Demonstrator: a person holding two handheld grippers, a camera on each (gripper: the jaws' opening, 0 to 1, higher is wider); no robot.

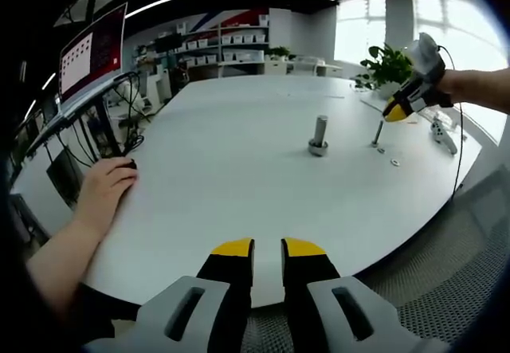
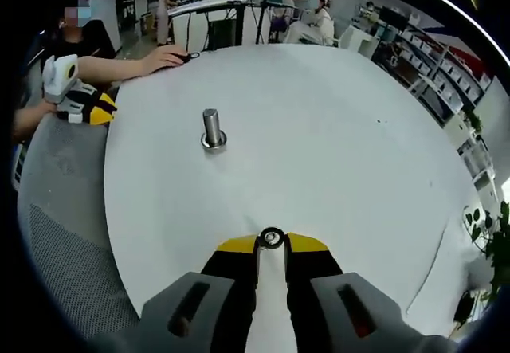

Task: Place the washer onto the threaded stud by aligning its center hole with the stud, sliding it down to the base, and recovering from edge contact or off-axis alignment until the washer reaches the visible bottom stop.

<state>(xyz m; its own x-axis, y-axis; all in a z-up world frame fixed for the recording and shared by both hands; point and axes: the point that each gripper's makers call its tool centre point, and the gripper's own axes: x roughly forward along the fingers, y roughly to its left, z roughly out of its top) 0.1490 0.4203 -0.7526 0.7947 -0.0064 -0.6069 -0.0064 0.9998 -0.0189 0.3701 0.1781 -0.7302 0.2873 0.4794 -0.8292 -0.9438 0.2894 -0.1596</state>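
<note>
1. The right claw (image 2: 271, 240) pinches the washer (image 2: 272, 238) at its tips, hole visible, low over the white bench (image 2: 335, 130).
2. The left claw (image 1: 268, 248) is slightly spread, holding nothing, at the bench edge.
3. Carry the washer flat, hole centred above the threaded stud (image 2: 211, 125), then lower straight.
4. The stud stands upright, long axis vertical, on its base, well apart from the washer.

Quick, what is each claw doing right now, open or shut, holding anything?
Left claw: open a little, holding nothing.
Right claw: shut on the washer at its tips.
</note>
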